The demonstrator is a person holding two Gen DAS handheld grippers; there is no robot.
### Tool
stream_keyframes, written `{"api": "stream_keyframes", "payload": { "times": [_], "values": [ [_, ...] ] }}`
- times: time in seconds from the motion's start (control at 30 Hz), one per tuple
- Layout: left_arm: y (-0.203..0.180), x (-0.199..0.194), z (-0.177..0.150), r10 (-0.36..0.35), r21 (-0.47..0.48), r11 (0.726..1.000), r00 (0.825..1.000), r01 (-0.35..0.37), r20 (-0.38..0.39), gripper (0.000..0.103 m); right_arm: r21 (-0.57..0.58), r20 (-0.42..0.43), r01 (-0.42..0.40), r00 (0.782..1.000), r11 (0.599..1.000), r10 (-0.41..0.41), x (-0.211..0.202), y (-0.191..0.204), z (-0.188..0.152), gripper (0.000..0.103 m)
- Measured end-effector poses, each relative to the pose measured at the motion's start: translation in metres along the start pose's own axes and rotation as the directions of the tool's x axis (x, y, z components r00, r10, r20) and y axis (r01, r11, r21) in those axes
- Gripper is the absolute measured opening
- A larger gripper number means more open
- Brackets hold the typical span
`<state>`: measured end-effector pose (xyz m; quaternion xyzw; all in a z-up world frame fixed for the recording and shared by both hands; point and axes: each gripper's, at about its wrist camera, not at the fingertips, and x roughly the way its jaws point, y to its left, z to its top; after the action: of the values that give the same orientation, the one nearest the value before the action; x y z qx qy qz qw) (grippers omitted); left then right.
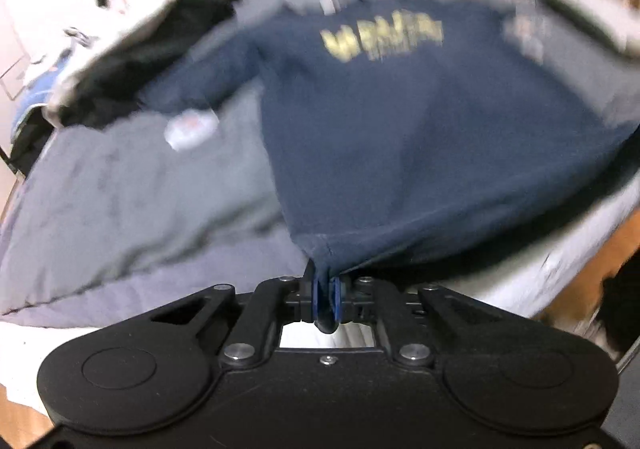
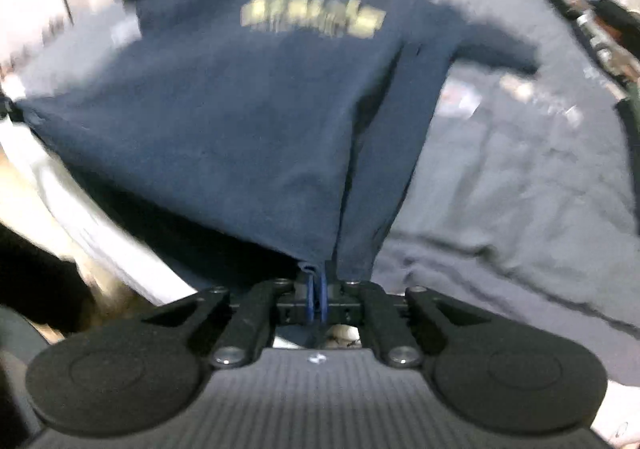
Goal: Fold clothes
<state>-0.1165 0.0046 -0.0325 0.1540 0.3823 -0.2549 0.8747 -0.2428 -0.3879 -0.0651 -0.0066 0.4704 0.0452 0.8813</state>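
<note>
The left hand-held gripper point(image 1: 326, 299) is closed tight on a bottom corner of a navy sweatshirt point(image 1: 400, 121), the hem bunched between its blue pads point(image 1: 316, 297) so that the very corner is swallowed from sight. The right hand-held gripper point(image 2: 317, 299) is likewise clamped on the other bottom corner of the navy sweatshirt point(image 2: 240, 121), its pads point(image 2: 310, 299) almost touching around the fabric.

From both grips the sweatshirt stretches away, lifted at the hem, with its far end towards the head of a bed. Yellow lettering point(image 1: 382, 37) runs across the chest, but motion blur smears it past reading in both views. One sleeve point(image 2: 492, 37) reaches out to the side; the other sleeve point(image 1: 200, 85) trails over a grey blanket point(image 1: 140, 201) that covers the bed beneath.

A small white patch point(image 1: 191, 131) lies on the blanket beside that sleeve; what it is cannot be made out. Dark clothing point(image 1: 140, 65) is heaped at the far left, its edges blurred. The surroundings at the frame borders are too smeared to identify.
</note>
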Motion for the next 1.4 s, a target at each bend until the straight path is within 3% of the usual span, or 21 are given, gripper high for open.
{"api": "stream_keyframes", "payload": {
  "times": [0.13, 0.23, 0.37, 0.47, 0.57, 0.7, 0.8, 0.87, 1.0, 1.2, 1.4],
  "values": [
    [0.006, -0.058, 0.020, -0.041, -0.011, 0.999, 0.993, 0.043, 0.108, 0.007, -0.023, 0.162, -0.010, 0.987, 1.000, 0.013, -0.084, 0.004, 0.012, 0.003],
    [-0.001, -0.066, 0.025, -0.027, 0.027, 0.999, 0.995, 0.024, 0.096, 0.007, -0.099, 0.176, 0.017, 0.984, 0.995, 0.001, -0.108, 0.011, 0.020, 0.003],
    [-0.006, -0.035, 0.013, -0.019, 0.042, 0.999, 0.999, 0.020, -0.031, 0.007, -0.247, 0.029, 0.054, 0.998, 0.968, -0.048, -0.067, 0.022, 0.014, 0.003],
    [-0.011, -0.007, 0.001, 0.014, 0.074, 0.997, 0.990, -0.003, -0.142, 0.009, -0.305, -0.108, 0.034, 0.992, 0.952, -0.070, -0.023, 0.033, 0.002, 0.004],
    [-0.011, -0.012, -0.006, 0.049, 0.115, 0.993, 0.988, -0.032, -0.148, 0.016, -0.303, -0.163, 0.010, 0.985, 0.953, -0.062, -0.014, 0.032, -0.007, 0.006],
    [0.009, -0.043, -0.008, 0.039, 0.035, 0.999, 0.995, -0.036, -0.097, 0.021, -0.240, -0.147, -0.042, 0.989, 0.970, 0.006, -0.039, 0.017, -0.012, 0.008],
    [0.012, -0.058, -0.002, -0.004, -0.040, 0.999, 1.000, 0.003, -0.017, 0.031, -0.169, -0.062, -0.059, 0.997, 0.984, 0.049, -0.053, 0.005, -0.007, 0.012],
    [0.006, -0.058, 0.008, -0.024, -0.068, 0.997, 0.999, 0.027, 0.044, 0.039, -0.079, 0.021, -0.020, 1.000, 0.997, 0.022, -0.052, -0.005, 0.004, 0.016],
    [-0.010, -0.040, 0.028, -0.041, -0.120, 0.991, 0.991, 0.056, 0.125, 0.040, 0.081, 0.159, 0.024, 0.987, 0.996, -0.037, -0.035, -0.029, 0.032, 0.020],
    [-0.021, 0.006, 0.072, -0.108, -0.217, 0.963, 0.968, 0.158, 0.226, 0.041, 0.263, 0.201, 0.047, 0.974, 0.964, -0.103, 0.017, -0.073, 0.077, 0.030],
    [-0.049, 0.046, 0.118, -0.229, -0.194, 0.937, 0.930, 0.290, 0.288, 0.045, 0.466, 0.251, -0.014, 0.961, 0.885, -0.117, 0.062, -0.110, 0.094, 0.033]
  ]
}}
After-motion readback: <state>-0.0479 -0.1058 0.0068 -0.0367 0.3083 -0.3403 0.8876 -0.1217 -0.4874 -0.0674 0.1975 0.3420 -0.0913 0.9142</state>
